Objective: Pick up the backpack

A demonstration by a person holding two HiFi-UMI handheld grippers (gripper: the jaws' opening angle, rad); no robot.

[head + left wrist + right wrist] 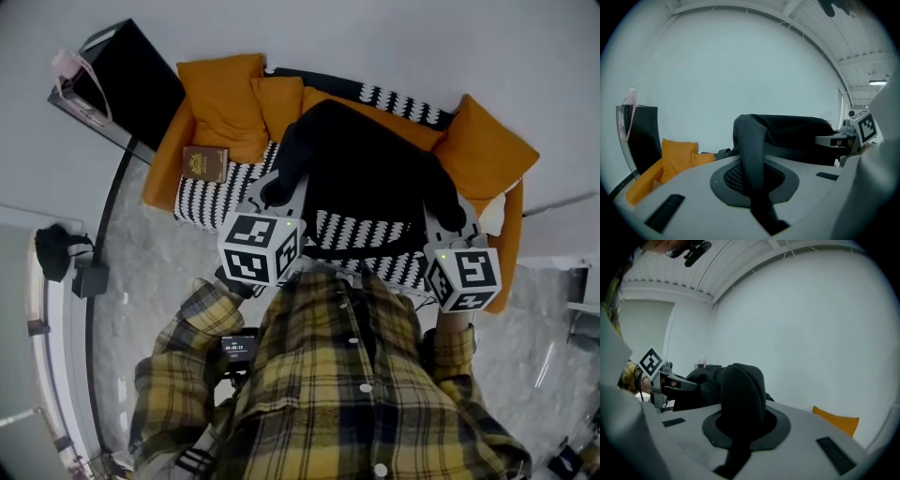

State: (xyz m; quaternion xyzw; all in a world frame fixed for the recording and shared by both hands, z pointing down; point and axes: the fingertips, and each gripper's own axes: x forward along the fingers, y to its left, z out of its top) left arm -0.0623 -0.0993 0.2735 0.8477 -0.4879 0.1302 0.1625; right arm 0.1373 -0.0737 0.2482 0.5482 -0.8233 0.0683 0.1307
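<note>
A black backpack (361, 164) hangs in the air over the orange sofa (225, 108), held by both shoulder straps. My left gripper (278, 192) is shut on the left strap (751, 150), which runs up between its jaws to the bag's body (797, 136). My right gripper (448, 214) is shut on the right strap (740, 394). From the left gripper view the right gripper (843, 140) shows past the bag, and from the right gripper view the left gripper (658, 380) shows at the far left.
The sofa carries orange cushions (483, 145), a black-and-white patterned throw (211, 202) and a brown book (204, 162). A black cabinet (136, 80) stands at the sofa's left end. A white wall lies behind. The person's plaid shirt (347, 384) fills the near foreground.
</note>
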